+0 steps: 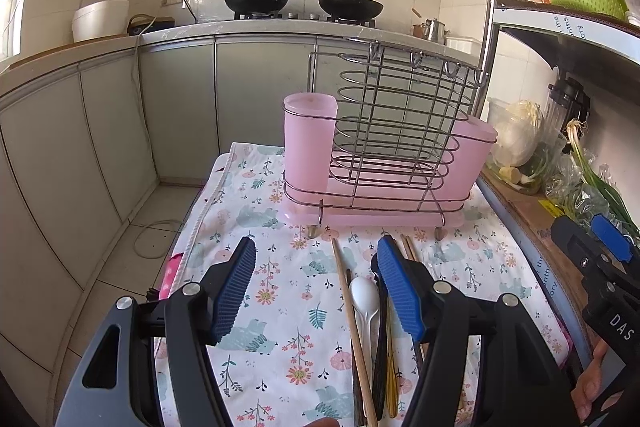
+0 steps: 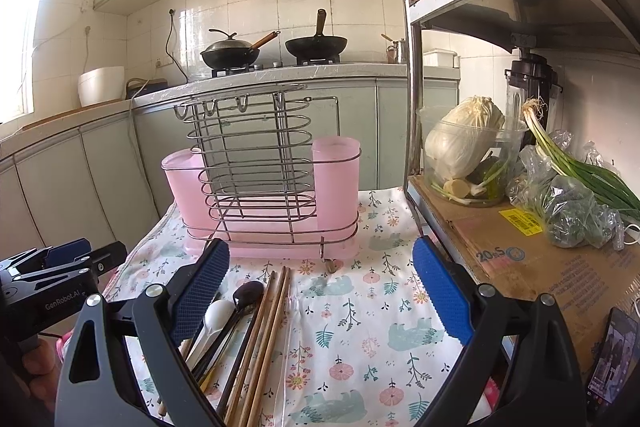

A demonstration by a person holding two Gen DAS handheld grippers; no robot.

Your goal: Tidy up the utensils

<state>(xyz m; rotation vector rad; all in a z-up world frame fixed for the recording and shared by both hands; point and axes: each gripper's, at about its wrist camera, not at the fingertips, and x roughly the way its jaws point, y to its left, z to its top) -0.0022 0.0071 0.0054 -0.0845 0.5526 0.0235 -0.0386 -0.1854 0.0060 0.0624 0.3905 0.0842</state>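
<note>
Chopsticks [image 2: 264,331] and spoons [image 2: 218,315] lie on the floral cloth [image 2: 360,327] before the pink utensil rack [image 2: 260,187]. Left hand-held gripper [image 1: 316,287] and right hand-held gripper [image 2: 320,291] hover above, both spread wide and empty.

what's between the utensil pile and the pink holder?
Mostly bare floral cloth. The chopsticks tips end just short of the utensil holder base, near its front wire foot; clearest in the right wrist view.

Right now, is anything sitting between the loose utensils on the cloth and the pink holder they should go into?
Nothing visible does. The chopsticks and white spoon lie on the floral cloth just in front of the pink utensil holder, with only bare cloth between them. Both grippers hang open above the cloth, holding nothing.
</note>
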